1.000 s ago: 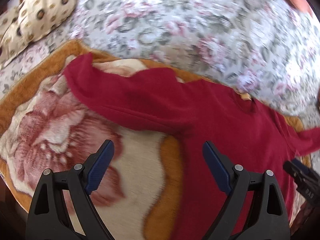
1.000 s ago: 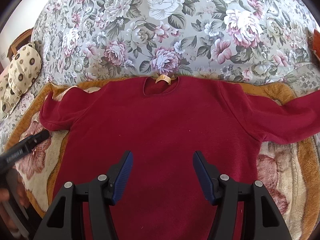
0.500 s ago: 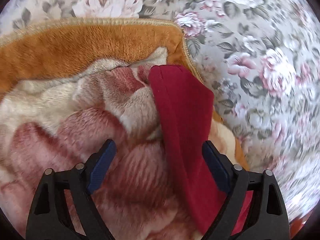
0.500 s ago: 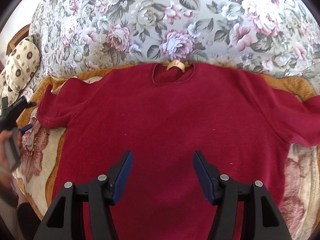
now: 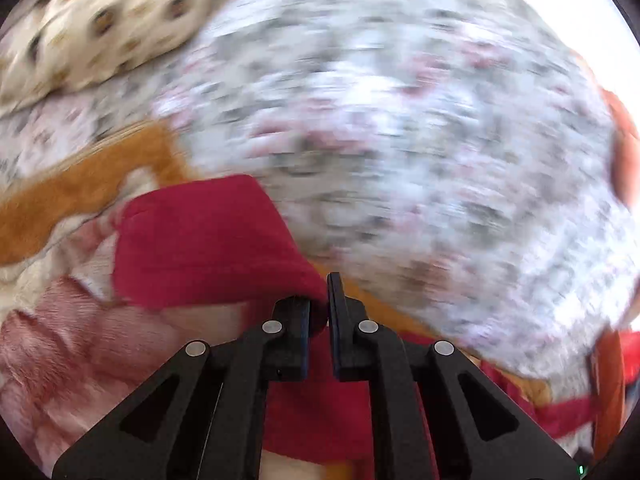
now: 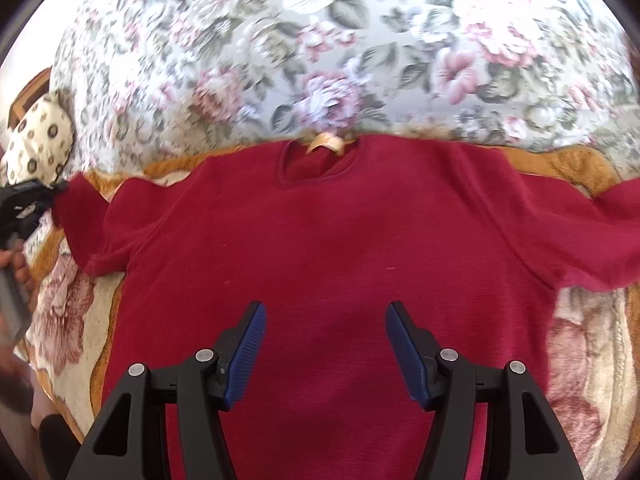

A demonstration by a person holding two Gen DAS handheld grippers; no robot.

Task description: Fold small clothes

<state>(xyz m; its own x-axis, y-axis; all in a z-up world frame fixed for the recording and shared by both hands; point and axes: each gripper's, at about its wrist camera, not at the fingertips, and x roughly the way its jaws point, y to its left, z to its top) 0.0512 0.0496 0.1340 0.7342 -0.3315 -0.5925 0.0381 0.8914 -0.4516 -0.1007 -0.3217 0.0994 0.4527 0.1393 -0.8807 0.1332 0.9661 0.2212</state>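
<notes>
Lying flat and face up on the plush blanket [image 6: 592, 352], the red sweater [image 6: 328, 264] has its collar [image 6: 320, 160] at the far edge, toward the floral bedspread [image 6: 320, 40], and its hem toward the person. Its sleeves run out sideways, so the long axis of each sleeve is crosswise to the body of the garment.

The left gripper [image 5: 318, 300] is closed on the cuff end of the left sleeve [image 5: 200, 240]; red cloth is bunched between its two fingers. In the right wrist view that same gripper [image 6: 24, 204] sits at the far left, touching the sleeve tip, which looks raised a little off the blanket. The left view is heavily blurred, so how much cloth is pinched is hard to judge.

The right gripper [image 6: 324, 344] hangs over the lower middle of the sweater with its fingers spread wide and nothing between them. The right sleeve [image 6: 580, 240] lies off to its right, near the frame edge.

The likely next move is to carry the held sleeve inward across the chest. That turns on one relation: the body of the sweater lies to the right of the left gripper, along the sleeve's own length. The left hand is the nearer one for this fold; the right is nearer the other sleeve. A spotted pillow [image 6: 36, 144] lies beyond the blanket's left corner.
</notes>
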